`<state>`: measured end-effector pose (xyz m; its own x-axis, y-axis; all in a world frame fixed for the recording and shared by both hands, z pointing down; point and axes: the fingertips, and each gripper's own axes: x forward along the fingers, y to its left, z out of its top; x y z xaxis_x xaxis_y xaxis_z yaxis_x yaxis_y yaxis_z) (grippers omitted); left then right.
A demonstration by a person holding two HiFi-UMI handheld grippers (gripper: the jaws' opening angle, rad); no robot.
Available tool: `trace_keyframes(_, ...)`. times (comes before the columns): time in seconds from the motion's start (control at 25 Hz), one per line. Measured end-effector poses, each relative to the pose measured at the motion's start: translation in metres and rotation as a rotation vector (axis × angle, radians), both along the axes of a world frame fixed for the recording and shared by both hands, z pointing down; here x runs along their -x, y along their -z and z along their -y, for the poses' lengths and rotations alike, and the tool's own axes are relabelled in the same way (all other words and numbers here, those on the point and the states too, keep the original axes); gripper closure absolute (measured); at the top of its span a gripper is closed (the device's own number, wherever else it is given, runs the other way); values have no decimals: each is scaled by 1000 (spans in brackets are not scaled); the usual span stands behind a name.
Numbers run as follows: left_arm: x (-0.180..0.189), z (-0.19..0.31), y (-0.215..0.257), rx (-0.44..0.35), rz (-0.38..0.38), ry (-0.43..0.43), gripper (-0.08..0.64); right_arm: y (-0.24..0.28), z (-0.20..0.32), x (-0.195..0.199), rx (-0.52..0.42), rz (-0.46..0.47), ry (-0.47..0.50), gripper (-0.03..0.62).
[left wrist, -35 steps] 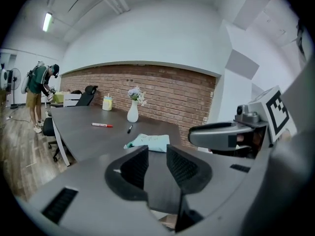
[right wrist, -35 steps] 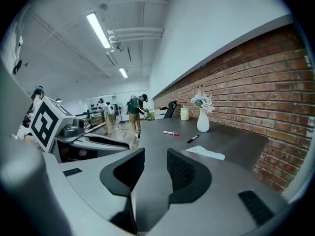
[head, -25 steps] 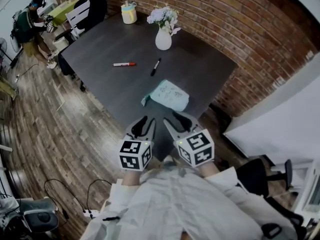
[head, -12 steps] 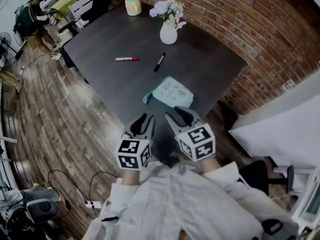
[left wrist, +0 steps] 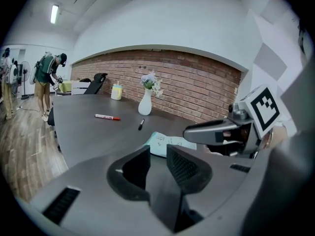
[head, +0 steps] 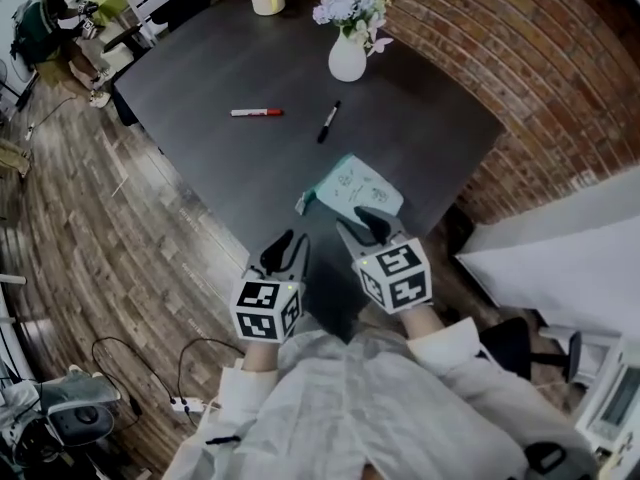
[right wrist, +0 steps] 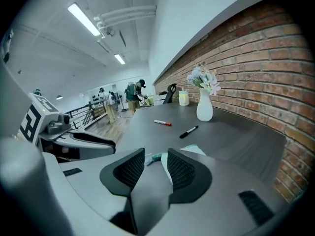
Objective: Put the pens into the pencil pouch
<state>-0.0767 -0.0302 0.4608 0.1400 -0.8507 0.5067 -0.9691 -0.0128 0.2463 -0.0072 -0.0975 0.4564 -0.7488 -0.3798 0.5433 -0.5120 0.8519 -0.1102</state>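
– Where did you stand with the pens?
– Your left gripper (head: 284, 244) and right gripper (head: 360, 224) both had jaws spread, with nothing between them. The pouch (head: 358, 186) lay just ahead of the right one, and the red-capped pen (head: 256, 113) and black pen (head: 328, 122) lay farther up the table (head: 210, 63).
– How would they handle?
– Light, stiff and apt to roll, I judged, so pinch mid-barrel. The pouch looked soft and needed steadying near its mouth.

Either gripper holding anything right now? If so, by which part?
Nothing held. Left gripper and right gripper: jaws apart, empty. Red-capped pen, black pen and pouch lie on the table.
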Motion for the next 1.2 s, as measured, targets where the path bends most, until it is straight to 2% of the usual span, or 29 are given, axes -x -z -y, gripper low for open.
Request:
trace_keyframes(0.12,11,6,-8,12,-20,-5,462,1,19,19,-29,-11,-4,466)
trace_keyframes(0.28,21,13,-16,24,-43,-17,462,-15,43,39,-5,-71,-6,466)
trace_keyframes(0.52,38,18,-29,42,-69,-42,462,-36,82,54,27,-152,-118,455)
trace_keyframes(0.72,51,31,-40,50,-99,-64,462,-63,101,62,96,-225,-213,419)
trace_keyframes(0.84,56,39,-45,60,-108,-81,462,-85,106,63,135,-310,-240,410)
trace_keyframes(0.96,59,46,-46,64,-116,-100,462,-105,104,65,175,-391,-244,408)
trace_keyframes(1.08,64,51,-47,64,-127,-111,462,-117,95,73,254,-410,-235,408)
trace_keyframes(1.2,69,55,-49,71,-138,-119,462,-124,96,72,272,-440,-240,408)
